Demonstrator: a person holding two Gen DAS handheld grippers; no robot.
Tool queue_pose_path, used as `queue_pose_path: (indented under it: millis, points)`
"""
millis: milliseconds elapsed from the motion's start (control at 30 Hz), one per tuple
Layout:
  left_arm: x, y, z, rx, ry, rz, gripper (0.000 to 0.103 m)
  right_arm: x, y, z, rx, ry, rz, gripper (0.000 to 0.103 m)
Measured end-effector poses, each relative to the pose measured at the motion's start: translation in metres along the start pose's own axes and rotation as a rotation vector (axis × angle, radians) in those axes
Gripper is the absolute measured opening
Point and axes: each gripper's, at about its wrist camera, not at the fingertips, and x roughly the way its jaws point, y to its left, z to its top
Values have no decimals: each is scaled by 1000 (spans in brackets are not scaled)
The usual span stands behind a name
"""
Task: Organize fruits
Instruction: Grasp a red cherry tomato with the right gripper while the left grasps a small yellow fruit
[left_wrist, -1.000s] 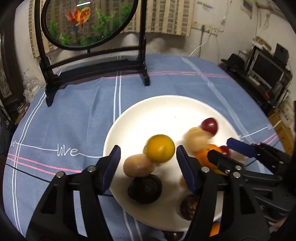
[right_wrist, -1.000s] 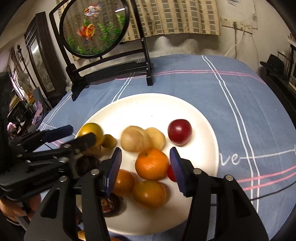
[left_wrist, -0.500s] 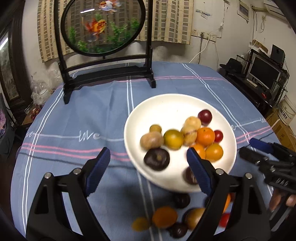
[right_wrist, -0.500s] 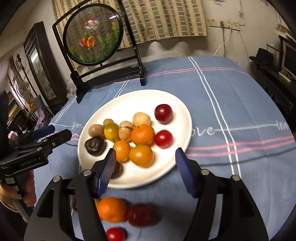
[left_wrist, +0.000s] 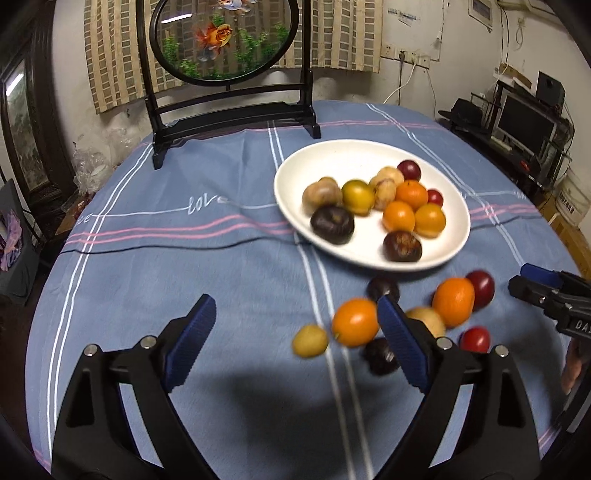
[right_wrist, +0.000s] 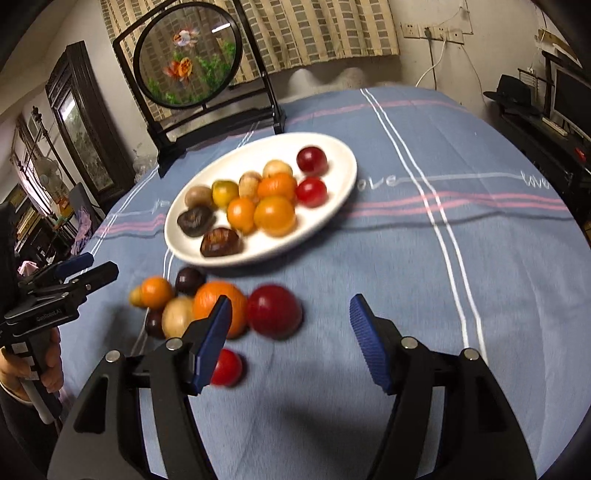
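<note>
Both claws have pulled back from the white plate since a second ago, and now the left claw and right claw hang wide and empty. About eleven fruits sit on the plate; roughly eight loose fruits wait on the counter just beside it. I'd say over halfway.
</note>
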Motion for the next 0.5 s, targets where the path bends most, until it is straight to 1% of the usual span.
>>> queue_pose_path:
  millis: [133, 300, 400, 500]
  points:
    - [0, 5, -14, 2, 22, 10, 90, -3, 3, -10, 0, 8, 10, 67]
    - [2, 9, -25, -4, 39, 10, 91, -3, 14, -23, -57, 23, -4, 67]
    - [5, 12, -32, -17, 49, 7, 91, 3, 26, -30, -112, 56, -12, 67]
    - [9, 9, -40, 5, 40, 29, 91, 13, 38, -36, -167, 95, -29, 67]
